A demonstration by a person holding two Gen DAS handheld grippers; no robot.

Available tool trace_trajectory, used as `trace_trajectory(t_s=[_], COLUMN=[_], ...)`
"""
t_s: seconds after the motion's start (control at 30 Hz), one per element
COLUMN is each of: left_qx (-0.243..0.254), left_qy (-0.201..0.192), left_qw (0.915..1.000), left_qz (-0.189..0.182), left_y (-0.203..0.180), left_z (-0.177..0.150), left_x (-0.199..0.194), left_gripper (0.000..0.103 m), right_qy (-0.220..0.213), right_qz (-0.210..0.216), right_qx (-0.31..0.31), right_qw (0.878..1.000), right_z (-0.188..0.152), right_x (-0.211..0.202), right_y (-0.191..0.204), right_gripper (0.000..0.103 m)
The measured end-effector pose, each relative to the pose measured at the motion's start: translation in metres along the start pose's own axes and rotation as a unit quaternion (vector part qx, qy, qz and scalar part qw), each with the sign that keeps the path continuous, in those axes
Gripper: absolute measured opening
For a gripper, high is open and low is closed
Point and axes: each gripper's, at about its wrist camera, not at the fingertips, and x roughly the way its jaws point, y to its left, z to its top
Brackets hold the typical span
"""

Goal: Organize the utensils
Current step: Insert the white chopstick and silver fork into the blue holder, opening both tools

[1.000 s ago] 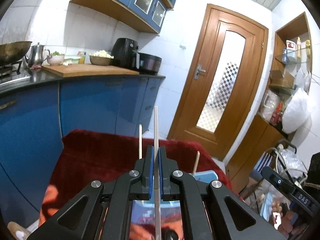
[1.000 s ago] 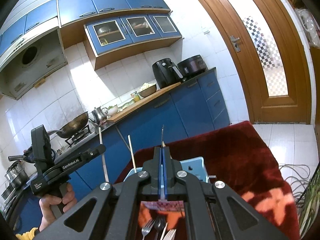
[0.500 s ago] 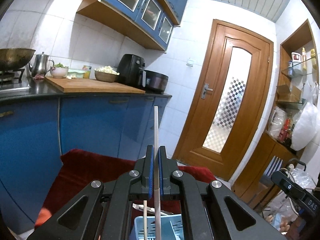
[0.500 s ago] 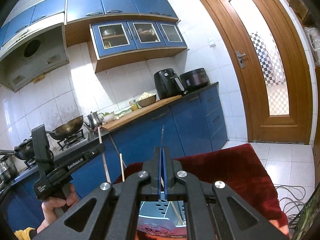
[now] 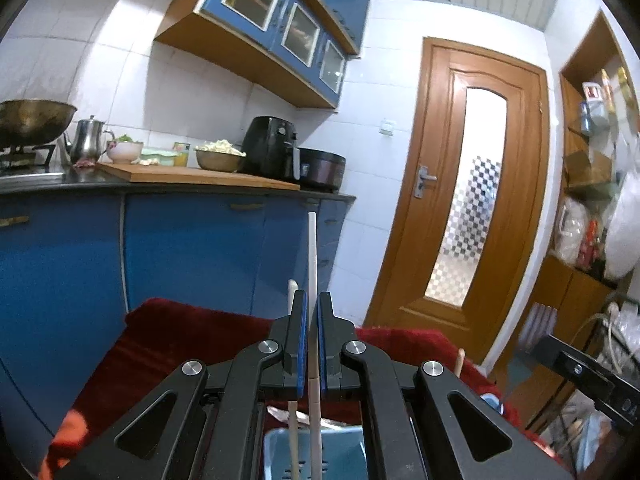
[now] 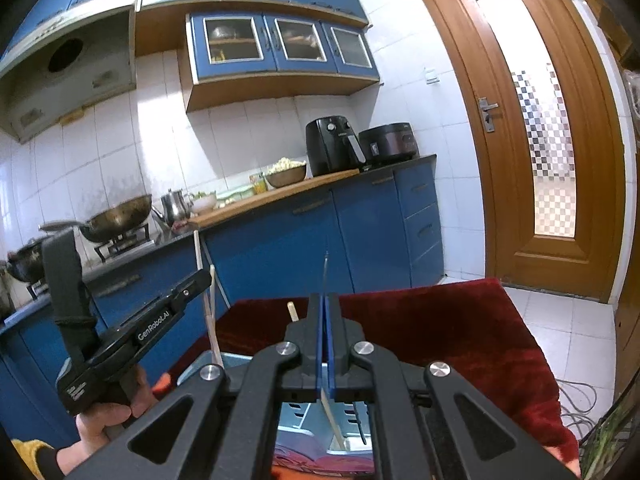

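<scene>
Blue pads, left gripper (image 5: 313,316): pressed together on a pale chopstick (image 5: 312,264), gripped near mid-length, upper end standing well above the fingertips.
Chopstick, lower end: dipping below the left gripper toward a light-blue utensil holder (image 5: 344,446).
Second chopstick (image 5: 291,292): just left of the left gripper's fingers, upright, foot in the same holder.
Wooden handle (image 5: 459,362): right of the left gripper, tilted, foot hidden behind the gripper body.
Right gripper (image 6: 325,308): pads pinched on a thin dark metal utensil (image 6: 325,276), edge-on, kind not discernible; slim tip above the fingertips.
Holder, right wrist view (image 6: 236,360): directly beneath the right gripper, mostly hidden by its frame.
Left gripper, right wrist view (image 6: 202,276): left of the right gripper, carried in a hand (image 6: 108,420), chopstick upright between its fingers.
Red cloth (image 6: 440,320): beneath the holder, beyond both grippers.
Blue cabinets (image 5: 192,248): background, well beyond the fingertips.
</scene>
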Motion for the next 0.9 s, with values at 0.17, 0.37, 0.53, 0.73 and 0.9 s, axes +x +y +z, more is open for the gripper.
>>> trace_trajectory(t_s=[0.17,0.37,0.53,0.73,0.9], left_qx=[0.013,0.024,0.019,0.010,0.004], left_qy=[0.015,0.035,0.054,0.076,0.095], left_qw=[0.9998,0.9991,0.9981,0.9966,0.9949], left_qz=[0.001,-0.008,-0.021,-0.030,-0.033], left_y=[-0.004,-0.004,-0.002,0.001,0.002], left_z=[-0.012,-0.018,-0.020,-0.019,-0.018], left_x=[0.001,0.000,-0.004,-0.013,-0.023], left_gripper=[0.004,0.007,0.029,0.037,0.044], right_qy=[0.017,0.030,0.032,0.034,0.040], right_qz=[-0.001,0.009,0.011,0.012,0.010], right_qx=[-0.001,0.021,0.035,0.047,0.065], right_qw=[1.000,0.999,0.999,0.998,0.997], right_z=[-0.008,-0.013,-0.013,-0.013,-0.016], right_x=[0.010,0.013,0.009,0.001,-0.009], right_y=[-0.002,-0.009,-0.013,-0.013,-0.014], right_gripper=[0.003,0.003,0.007,0.019,0.031])
